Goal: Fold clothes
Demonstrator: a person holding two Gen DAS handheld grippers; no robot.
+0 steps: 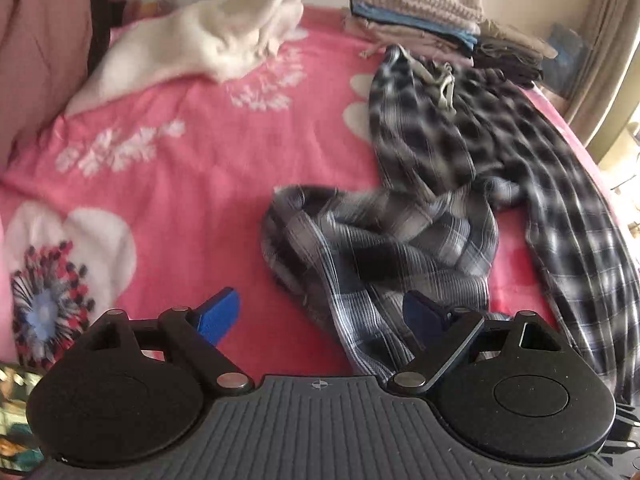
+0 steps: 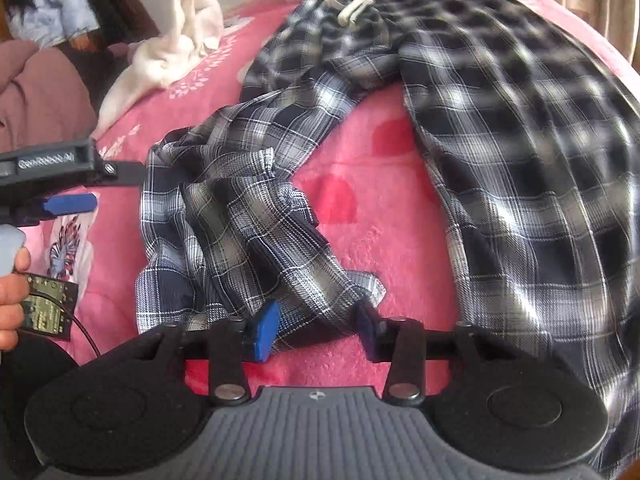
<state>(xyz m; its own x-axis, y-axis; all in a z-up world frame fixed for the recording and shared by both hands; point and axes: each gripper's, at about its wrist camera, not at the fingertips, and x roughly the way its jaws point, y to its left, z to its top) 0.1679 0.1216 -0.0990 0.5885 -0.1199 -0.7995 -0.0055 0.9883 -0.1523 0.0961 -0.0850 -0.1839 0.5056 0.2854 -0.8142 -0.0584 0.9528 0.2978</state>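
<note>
My right gripper (image 2: pixel 316 326) is spread around the hem of one leg of the plaid trousers (image 2: pixel 500 140); cloth lies between its blue fingers (image 2: pixel 267 328), though I can't quite tell whether they touch it. My left gripper (image 1: pixel 320 314) hangs wide apart over the pink blanket (image 1: pixel 192 184), its right finger over the same rumpled leg, gripping nothing. In the right wrist view it shows at the left edge, my left hand (image 2: pixel 10 300) on its handle.

The trousers sprawl across the blanket: one leg bunched and twisted just ahead of me, the other lying straighter along the right side, the drawstring waistband (image 2: pixel 356 6) at the far end. Farther left lies a crumpled cream garment (image 1: pixel 208 36). At the back, just beyond the waistband, sits a stack of folded clothes (image 1: pixel 424 12).
</note>
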